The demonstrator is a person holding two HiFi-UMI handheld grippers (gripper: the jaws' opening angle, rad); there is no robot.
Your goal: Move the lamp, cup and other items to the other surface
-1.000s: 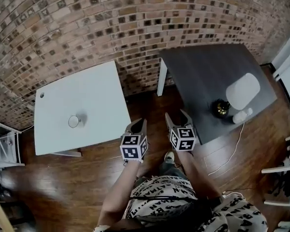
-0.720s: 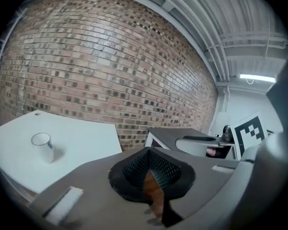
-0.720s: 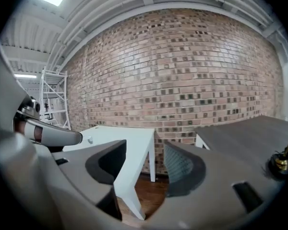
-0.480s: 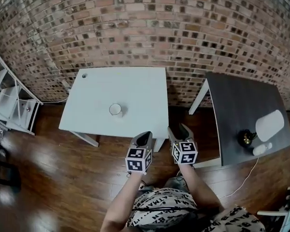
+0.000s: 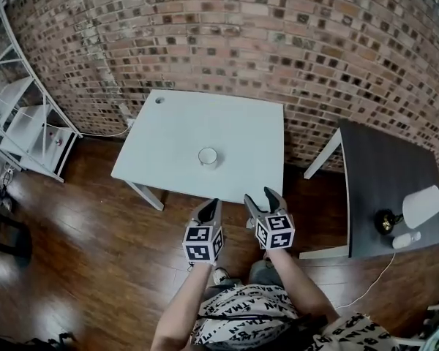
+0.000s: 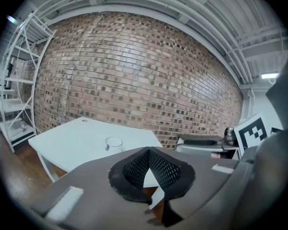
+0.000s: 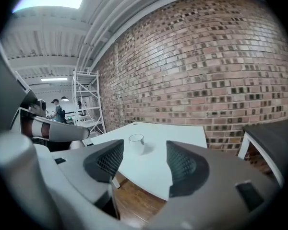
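The white table (image 5: 175, 130) stands against the brick wall. The dark table (image 5: 380, 174) is set well apart from it at the right of the head view.

On the dark table a lamp (image 5: 422, 205) is seen (pale shade, dark base beside it). A cord trails from that table to the floor.

Both tools are held side by side above the wooden floor, short of the white table's near edge and pointed toward it.
- **Left gripper** (image 5: 213, 205): its jaws are pressed together at the tips, and nothing is clamped between them (image 6: 149, 152).
- **Right gripper** (image 5: 262, 196): its jaws have just been opening. A clear gap is left between the pads, through which only the table top is seen (image 7: 144, 153), so nothing is carried.

A clear cup (image 5: 208, 156) stands upright and alone near the middle of the white table, ahead of both tools (it appears in both gripper views as well). A small white item (image 5: 406, 240) lies just beside the lamp base at the dark table's near edge; what it is cannot be made out.

It is judged that the items are split between the two surfaces, so the task is only partly done. Which table is the destination cannot be settled from the pictures. If it is the white one, the cup is delivered, and the lamp and the small item are left to be fetched. If it is the dark one, only the cup remains.
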